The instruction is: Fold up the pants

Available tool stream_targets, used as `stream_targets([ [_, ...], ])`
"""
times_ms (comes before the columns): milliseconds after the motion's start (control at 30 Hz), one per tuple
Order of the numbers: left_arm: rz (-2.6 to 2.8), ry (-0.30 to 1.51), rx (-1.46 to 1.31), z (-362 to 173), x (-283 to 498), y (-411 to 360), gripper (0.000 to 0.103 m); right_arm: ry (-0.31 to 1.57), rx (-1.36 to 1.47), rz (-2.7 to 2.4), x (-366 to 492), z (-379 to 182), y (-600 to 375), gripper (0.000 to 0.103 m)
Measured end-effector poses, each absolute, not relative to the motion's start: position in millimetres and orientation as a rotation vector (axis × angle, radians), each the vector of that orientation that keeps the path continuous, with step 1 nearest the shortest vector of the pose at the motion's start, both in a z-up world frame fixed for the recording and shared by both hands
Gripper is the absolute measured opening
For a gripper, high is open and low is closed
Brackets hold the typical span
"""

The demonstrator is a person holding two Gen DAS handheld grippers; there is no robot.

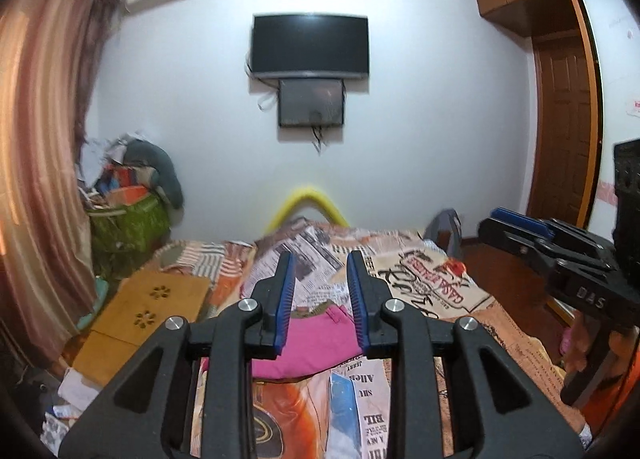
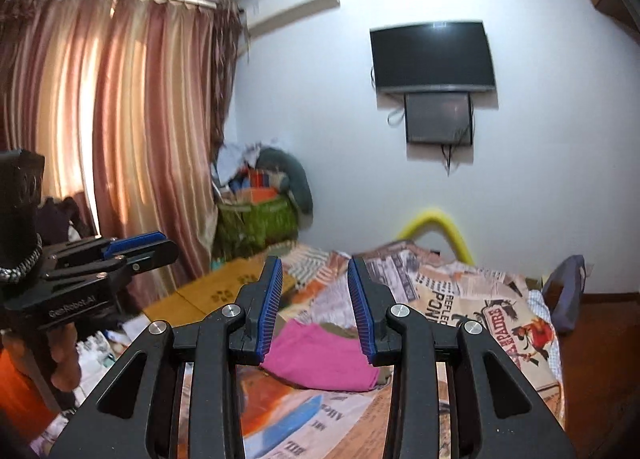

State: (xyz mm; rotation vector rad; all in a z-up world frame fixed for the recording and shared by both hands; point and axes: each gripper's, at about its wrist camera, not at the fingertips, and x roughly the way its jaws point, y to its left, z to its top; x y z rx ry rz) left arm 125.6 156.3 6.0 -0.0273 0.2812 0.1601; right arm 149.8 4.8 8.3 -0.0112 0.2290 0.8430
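Observation:
The pink pants (image 1: 316, 343) lie in a compact folded bundle on the bed's newspaper-print cover (image 1: 432, 279). In the right wrist view the pants (image 2: 320, 359) show below and between the fingers. My left gripper (image 1: 320, 259) hovers above the bed, aimed at the far wall. Its blue pads stand apart with nothing between them. My right gripper (image 2: 315, 263) is also held up over the bed, open and empty. Each gripper shows in the other's view: the right gripper (image 1: 504, 219) at the right edge, the left gripper (image 2: 152, 243) at the left edge, held by a hand.
A wooden lap table (image 1: 152, 299) lies on the bed's left side. A green basket (image 1: 128, 227) heaped with clutter stands in the corner by the curtain (image 1: 44, 163). A TV (image 1: 310, 45) hangs on the far wall, a brown door (image 1: 560, 131) stands at the right, and a yellow foam arc (image 1: 306, 203) is at the bed's end.

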Motion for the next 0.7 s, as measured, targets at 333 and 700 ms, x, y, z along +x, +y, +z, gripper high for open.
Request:
stream_targets([
  [333,0.182,0.205,-0.046,-1.5,58.1,128.0,0.072,0.207,0.058,0.840,112.8,-1.5,-15.7,0.048],
  [700,0.225,0.147,-0.032,-3.6,29.9,117.5,0.100,0.177,0.089,0.783,95.2,-3.9,-28.8,0.091],
])
